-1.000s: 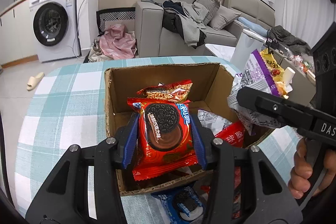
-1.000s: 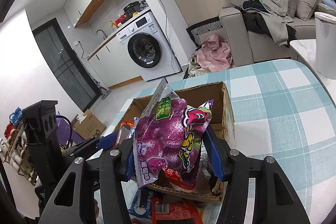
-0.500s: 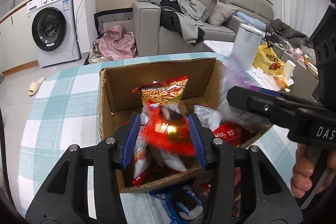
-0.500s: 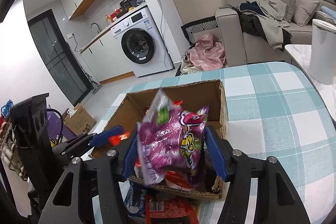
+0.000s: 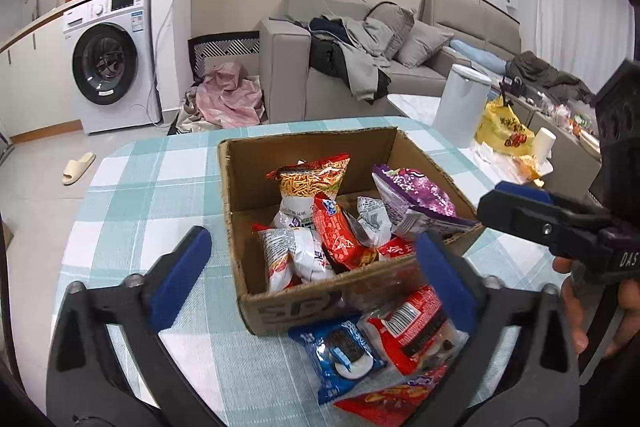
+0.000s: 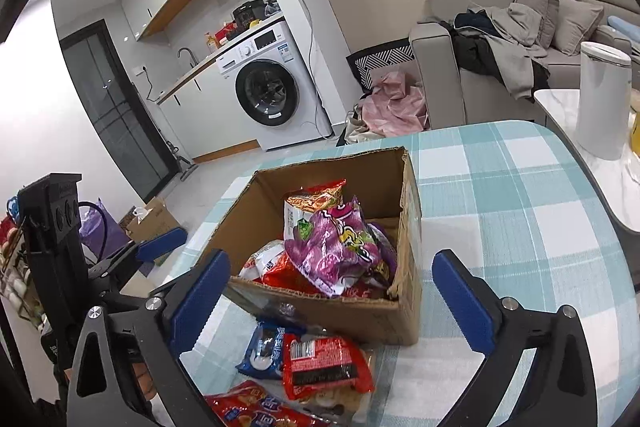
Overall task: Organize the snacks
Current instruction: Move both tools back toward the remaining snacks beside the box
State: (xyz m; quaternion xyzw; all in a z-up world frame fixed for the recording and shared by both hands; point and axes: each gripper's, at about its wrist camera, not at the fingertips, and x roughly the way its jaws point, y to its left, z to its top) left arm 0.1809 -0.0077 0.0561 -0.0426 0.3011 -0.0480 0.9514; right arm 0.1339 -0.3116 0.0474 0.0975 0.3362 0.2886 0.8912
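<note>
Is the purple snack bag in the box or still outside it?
In the box. The purple snack bag lies atop other packets inside the cardboard box; no gripper holds it.

The right gripper stood with its blue-padded fingers spread wide and nothing between them, just in front of a cardboard box on a table with a teal checked cloth. A purple snack bag lay on top of the packets inside the box, with a noodle-snack bag upright behind it. On the cloth just before the box lay a blue cookie packet, a red packet touching it, and another red packet at the lower edge. The left gripper showed at the left side, beside the box. A washing machine and a sofa stood beyond.
</note>
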